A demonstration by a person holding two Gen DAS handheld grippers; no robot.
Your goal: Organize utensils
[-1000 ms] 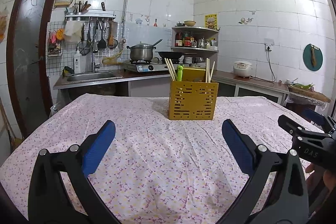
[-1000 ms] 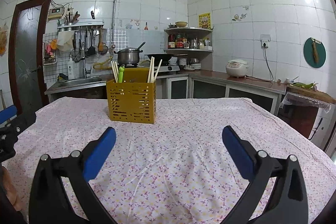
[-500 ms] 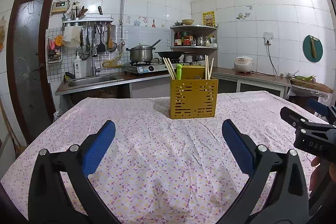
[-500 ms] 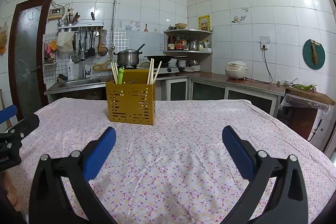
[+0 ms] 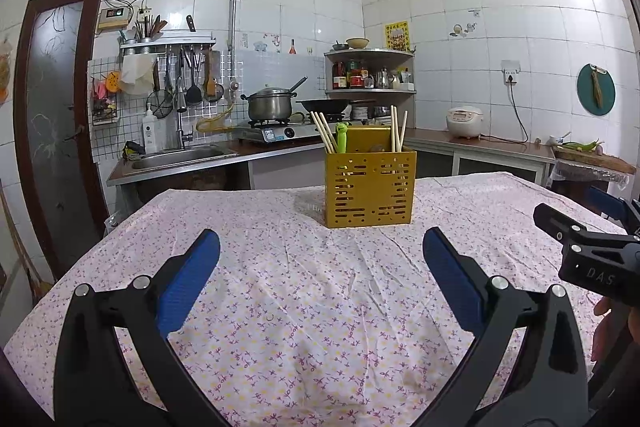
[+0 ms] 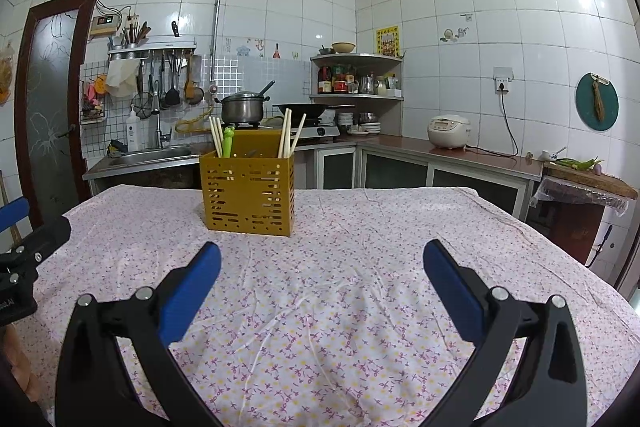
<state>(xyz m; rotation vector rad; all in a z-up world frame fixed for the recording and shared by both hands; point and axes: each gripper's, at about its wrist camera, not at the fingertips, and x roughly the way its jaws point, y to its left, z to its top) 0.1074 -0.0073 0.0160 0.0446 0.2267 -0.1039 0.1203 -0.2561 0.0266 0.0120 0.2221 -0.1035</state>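
Note:
A yellow perforated utensil holder (image 5: 371,189) (image 6: 249,195) stands on the far half of the flowered tablecloth. Wooden chopsticks (image 5: 325,132) (image 6: 216,136) and a green frog-topped utensil (image 5: 341,138) (image 6: 228,139) stick up from its left side, more chopsticks (image 5: 397,129) (image 6: 289,133) from its right. My left gripper (image 5: 321,251) hangs open over the near cloth, well short of the holder, with nothing between its blue pads (image 5: 188,281). My right gripper (image 6: 322,255) is likewise open and empty, to the right of the left one, the holder ahead on its left.
The table (image 6: 360,291) fills the near view under the cloth. Behind it run a counter with a sink (image 5: 176,157), a stove with a pot (image 5: 270,105) and wok, a corner shelf (image 6: 356,75) and a rice cooker (image 6: 448,131). A brown door (image 5: 52,115) stands at left.
Both grippers have tilted up and drawn slightly back from the holder, so more wall and ceiling shows. Both stay open and empty. The holder has not moved.

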